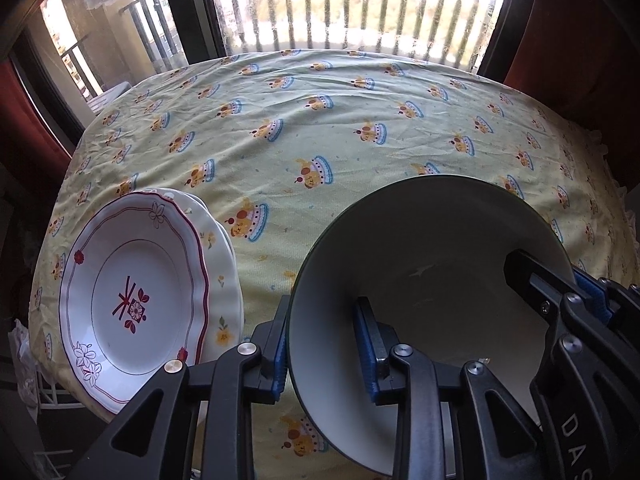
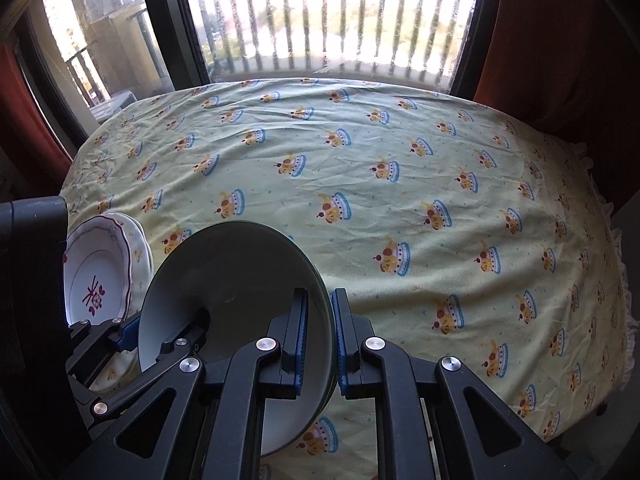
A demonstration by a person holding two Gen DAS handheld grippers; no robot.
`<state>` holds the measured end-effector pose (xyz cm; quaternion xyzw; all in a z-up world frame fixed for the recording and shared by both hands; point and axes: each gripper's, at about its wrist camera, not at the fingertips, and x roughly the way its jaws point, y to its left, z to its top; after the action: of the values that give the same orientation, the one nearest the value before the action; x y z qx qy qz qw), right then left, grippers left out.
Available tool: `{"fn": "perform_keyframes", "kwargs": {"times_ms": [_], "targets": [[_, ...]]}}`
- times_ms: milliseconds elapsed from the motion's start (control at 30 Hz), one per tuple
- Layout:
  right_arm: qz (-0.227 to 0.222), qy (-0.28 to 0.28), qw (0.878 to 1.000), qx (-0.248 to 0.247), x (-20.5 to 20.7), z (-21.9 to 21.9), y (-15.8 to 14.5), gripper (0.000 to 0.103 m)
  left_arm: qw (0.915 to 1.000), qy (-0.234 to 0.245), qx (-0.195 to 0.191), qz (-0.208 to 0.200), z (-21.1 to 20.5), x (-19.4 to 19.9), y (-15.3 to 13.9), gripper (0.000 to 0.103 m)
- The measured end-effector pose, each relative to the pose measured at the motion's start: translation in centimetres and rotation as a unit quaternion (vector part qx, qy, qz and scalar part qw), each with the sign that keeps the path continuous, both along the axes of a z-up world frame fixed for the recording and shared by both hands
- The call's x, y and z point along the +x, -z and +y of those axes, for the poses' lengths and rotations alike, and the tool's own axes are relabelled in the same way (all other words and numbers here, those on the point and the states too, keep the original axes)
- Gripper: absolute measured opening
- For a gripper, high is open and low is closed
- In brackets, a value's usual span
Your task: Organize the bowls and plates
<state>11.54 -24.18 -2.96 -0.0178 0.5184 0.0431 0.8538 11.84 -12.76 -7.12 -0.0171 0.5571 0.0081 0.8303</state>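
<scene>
A large white bowl [image 1: 420, 240] [image 2: 240, 264] with a dark rim is tilted over the near part of the table. My right gripper [image 2: 321, 294] [image 1: 560, 276] is shut on its right rim, one pad inside and one outside. My left gripper [image 1: 324, 304] [image 2: 164, 322] straddles the left rim. Its outer pad lies by the wall, while a strip of white wall shows between the inner pad and the rim. Left of the bowl lies a stack of plates: a white plate with red trim [image 1: 132, 280] [image 2: 100, 272] on a cream plate with yellow flowers [image 1: 222, 280].
The table [image 1: 320, 120] [image 2: 400, 160] wears a pale yellow cloth with a cartoon print. Behind it are a window and a balcony railing [image 1: 340, 12], with red curtains [image 1: 580, 40] on both sides. A white wire rack [image 1: 44, 396] stands below the table's left edge.
</scene>
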Motion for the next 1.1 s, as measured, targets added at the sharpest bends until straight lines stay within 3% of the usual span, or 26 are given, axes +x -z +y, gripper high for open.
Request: {"fn": "perform_keyframes", "kwargs": {"times_ms": [167, 300, 400, 467, 533, 767, 967, 1100], "targets": [[-0.008, 0.007, 1.0, 0.005, -0.5, -0.1, 0.0, 0.015, 1.0, 0.002, 0.002, 0.0, -0.1, -0.1, 0.1, 0.029], [-0.006, 0.015, 1.0, 0.006, -0.7, -0.3, 0.2, 0.017, 0.9997, 0.013, 0.002, 0.019, -0.4, 0.2, 0.7, 0.039], [0.016, 0.03, 0.999, 0.005, -0.5, -0.8, 0.9, 0.034, 0.9994, 0.027, -0.001, 0.024, -0.8, 0.4, 0.9, 0.05], [0.029, 0.046, 0.998, 0.016, -0.4, -1.5, 1.3, 0.056, 0.9992, 0.034, -0.007, 0.02, -0.9, 0.5, 0.8, 0.062], [0.031, 0.057, 0.998, 0.015, -0.4, -2.0, 1.4, 0.063, 0.9992, 0.033, -0.014, 0.019, -0.6, 0.6, 0.7, 0.07], [0.036, 0.074, 0.996, 0.024, -0.1, -1.9, 1.2, 0.065, 0.9967, 0.036, -0.064, 0.035, 1.7, 1.3, 1.0, 0.08], [0.047, 0.115, 0.991, 0.041, -0.2, -1.1, 1.3, 0.066, 0.9885, 0.077, -0.115, 0.061, 2.7, 2.3, 2.2, 0.077], [0.059, 0.159, 0.985, 0.029, -0.5, -0.7, 1.5, 0.066, 0.9775, 0.118, -0.154, 0.082, 2.6, 2.8, 2.9, 0.076]]}}
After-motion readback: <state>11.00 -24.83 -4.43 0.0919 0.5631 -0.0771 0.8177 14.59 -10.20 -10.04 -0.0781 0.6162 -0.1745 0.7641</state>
